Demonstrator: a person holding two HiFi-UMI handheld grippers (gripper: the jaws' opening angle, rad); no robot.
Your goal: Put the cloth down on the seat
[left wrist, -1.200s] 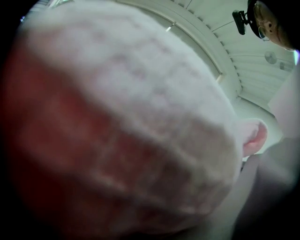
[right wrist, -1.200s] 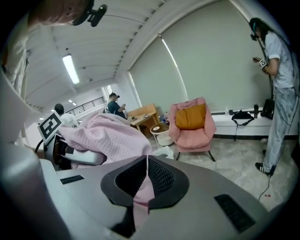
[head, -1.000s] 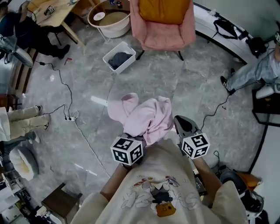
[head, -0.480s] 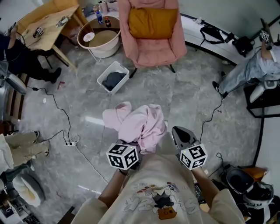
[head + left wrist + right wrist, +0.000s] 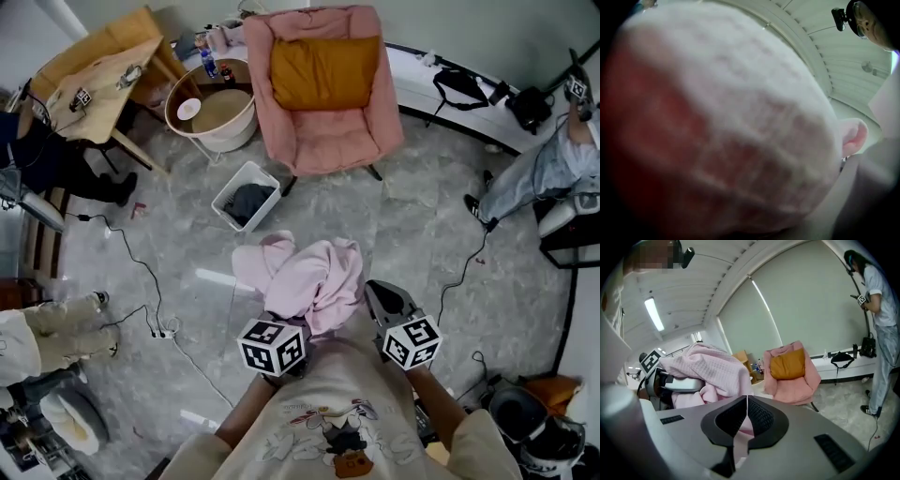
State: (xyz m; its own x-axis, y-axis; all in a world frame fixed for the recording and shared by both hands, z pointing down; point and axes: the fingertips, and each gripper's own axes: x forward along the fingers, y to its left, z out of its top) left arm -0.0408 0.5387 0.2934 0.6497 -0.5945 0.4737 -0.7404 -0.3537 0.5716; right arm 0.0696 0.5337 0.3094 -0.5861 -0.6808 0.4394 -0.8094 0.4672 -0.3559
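Well short of pink armchair (image 5: 323,141), holding pink cloth (image 5: 305,277) bunched above floor. Right gripper (image 5: 375,292) pinched together on its edge; left gripper (image 5: 274,339) smothered in fabric, jaw state unreadable. Could lose loose folds to floor if thin pinch slips before getting there.

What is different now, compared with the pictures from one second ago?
The person has walked toward the armchair, so it and the bin sit lower and nearer in the head view. Nothing was taken or let go. The cloth stays draped over the left gripper, the right gripper shut on its edge.
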